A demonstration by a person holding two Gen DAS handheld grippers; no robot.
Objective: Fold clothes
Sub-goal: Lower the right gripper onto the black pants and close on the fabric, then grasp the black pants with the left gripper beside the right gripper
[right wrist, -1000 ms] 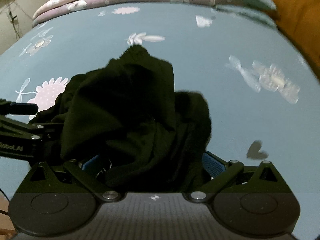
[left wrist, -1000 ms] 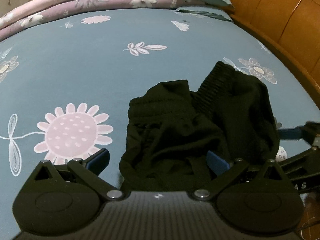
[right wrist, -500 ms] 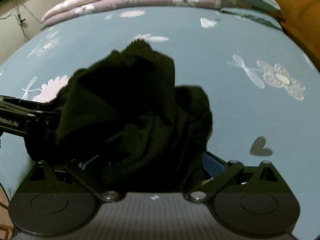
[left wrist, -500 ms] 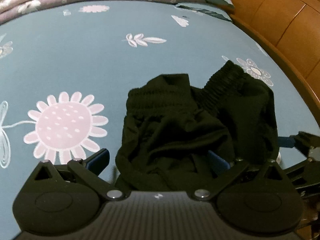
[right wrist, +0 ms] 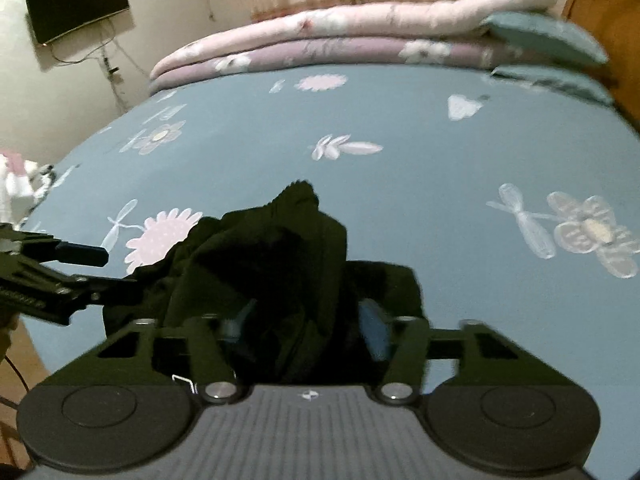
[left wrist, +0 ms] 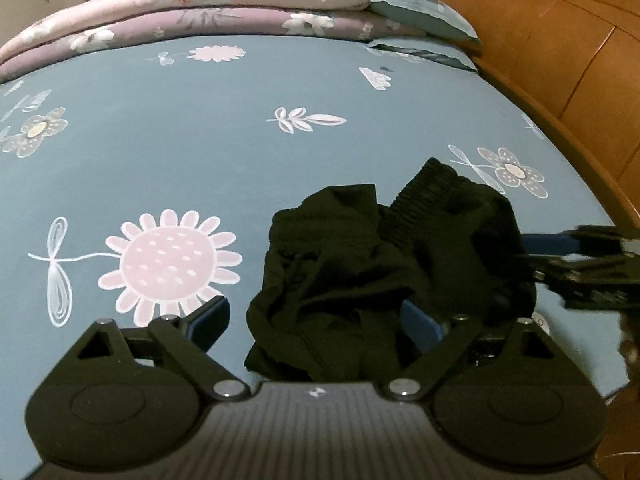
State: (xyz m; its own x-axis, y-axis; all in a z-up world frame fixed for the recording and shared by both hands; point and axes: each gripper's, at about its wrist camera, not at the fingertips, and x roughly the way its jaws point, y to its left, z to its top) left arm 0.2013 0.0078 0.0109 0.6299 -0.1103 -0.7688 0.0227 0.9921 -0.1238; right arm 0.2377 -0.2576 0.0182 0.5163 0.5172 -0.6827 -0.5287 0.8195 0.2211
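A crumpled black garment [left wrist: 360, 264] with a ribbed waistband lies in a heap on the blue flowered bed sheet [left wrist: 200, 140]. My left gripper [left wrist: 316, 320] straddles its near edge. Its jaws are closing but still stand wide, and the left fingertip [left wrist: 212, 316] is clear of the cloth. In the right wrist view the same garment [right wrist: 272, 248] bunches up between the fingers of my right gripper [right wrist: 306, 324]. Those jaws are closing and squeeze a fold of the fabric. Each gripper shows at the edge of the other's view, the right gripper [left wrist: 560, 248] and the left gripper [right wrist: 80, 254].
Folded pink and mauve quilts [left wrist: 224, 4] and blue pillows [left wrist: 420, 12] are stacked at the far end of the bed. A wooden headboard [left wrist: 560, 40] runs along the right. A dark screen [right wrist: 76, 0] hangs on the wall at left.
The right gripper's fingers have drawn in from wide apart onto a fold of the garment. Both views have pulled up and back, so more of the bed shows. The left jaws narrowed slightly.
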